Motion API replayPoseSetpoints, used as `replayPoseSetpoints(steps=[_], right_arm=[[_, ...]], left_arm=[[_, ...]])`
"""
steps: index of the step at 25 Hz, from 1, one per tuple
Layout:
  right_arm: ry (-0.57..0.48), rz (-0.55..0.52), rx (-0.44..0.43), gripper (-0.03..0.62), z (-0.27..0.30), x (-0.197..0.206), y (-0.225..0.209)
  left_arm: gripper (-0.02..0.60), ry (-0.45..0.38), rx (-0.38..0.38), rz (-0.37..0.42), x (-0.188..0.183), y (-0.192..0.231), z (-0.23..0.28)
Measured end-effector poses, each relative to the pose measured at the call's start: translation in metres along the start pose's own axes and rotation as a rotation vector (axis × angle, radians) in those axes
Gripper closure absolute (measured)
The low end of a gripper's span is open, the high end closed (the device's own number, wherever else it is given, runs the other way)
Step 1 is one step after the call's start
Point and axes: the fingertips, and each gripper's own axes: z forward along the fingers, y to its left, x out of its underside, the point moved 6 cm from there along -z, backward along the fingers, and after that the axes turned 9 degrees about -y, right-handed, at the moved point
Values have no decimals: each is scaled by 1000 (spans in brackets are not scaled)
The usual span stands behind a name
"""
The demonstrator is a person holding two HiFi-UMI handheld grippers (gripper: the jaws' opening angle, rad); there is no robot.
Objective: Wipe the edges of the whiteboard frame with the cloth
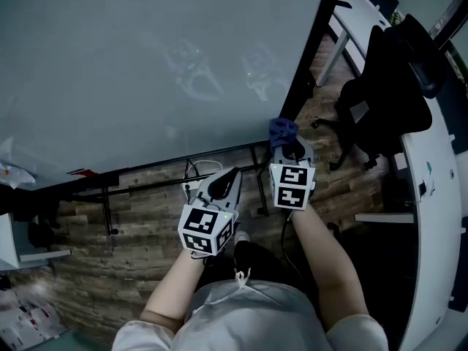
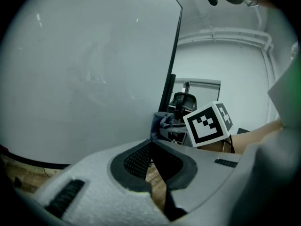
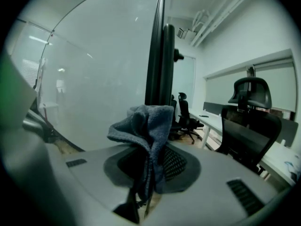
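Head view: my right gripper (image 1: 290,148) is nearer, holding the blue cloth (image 1: 282,129) at the whiteboard frame (image 1: 311,57), lower right corner. The left gripper (image 1: 221,185) sits beside it.

Left gripper view: jaws closed, empty.

Right gripper view: jaws clamp the cloth (image 3: 146,126). The frame's edge rises just ahead, upper centre.

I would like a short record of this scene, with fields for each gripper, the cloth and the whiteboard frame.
whiteboard frame: dark, thin
left gripper: shut, empty
right gripper: shut on the cloth
cloth: blue, bunched, by the whiteboard frame's lower right corner; contact unclear
nearby: black office chair at the right
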Motion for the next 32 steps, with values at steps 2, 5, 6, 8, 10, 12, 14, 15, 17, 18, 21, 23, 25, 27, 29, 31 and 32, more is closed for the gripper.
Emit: replayPoseSetpoints(steps=[2,5,6,8,10,12,14,15,17,18,21,23,25,27,29,31,32], right_arm=[[32,-14,10,510,5,17,1],[62,-16,23,510,12,38,6],[74,-5,27,510,14,44,9],[109,4,30,510,18,57,13],[144,-1,34,510,22,69,15],[156,11,49,511,24,74,18],[164,21,50,513,25,75,25],[170,21,39,513,25,75,32],[184,24,11,513,24,74,46],[191,31,2,512,24,73,53],[214,50,-7,513,22,72,70],[228,46,-12,512,22,72,83],[234,51,-23,512,23,72,100],[236,60,-28,511,25,69,118],[244,69,-28,511,26,67,138],[254,77,-28,512,27,65,160],[259,77,-30,511,28,64,171]], left_arm=[[563,6,-20,-9,10,7,-1],[563,18,-51,-25,26,18,-5],[563,22,-59,-31,29,22,-6],[563,28,-74,-48,37,28,-10],[563,34,-87,-69,44,31,-14],[563,40,-94,-76,48,37,-19],[563,44,-109,-77,50,45,-24],[563,43,-118,-81,51,49,-27],[563,39,-136,-94,50,56,-34],[563,37,-143,-99,50,59,-37],[563,36,-156,-114,49,67,-51],[563,37,-162,-115,47,75,-63],[563,37,-173,-116,44,85,-76],[563,35,-187,-122,42,97,-93],[563,33,-201,-126,40,111,-111],[563,32,-217,-128,38,127,-130],[563,30,-227,-131,37,136,-140]])
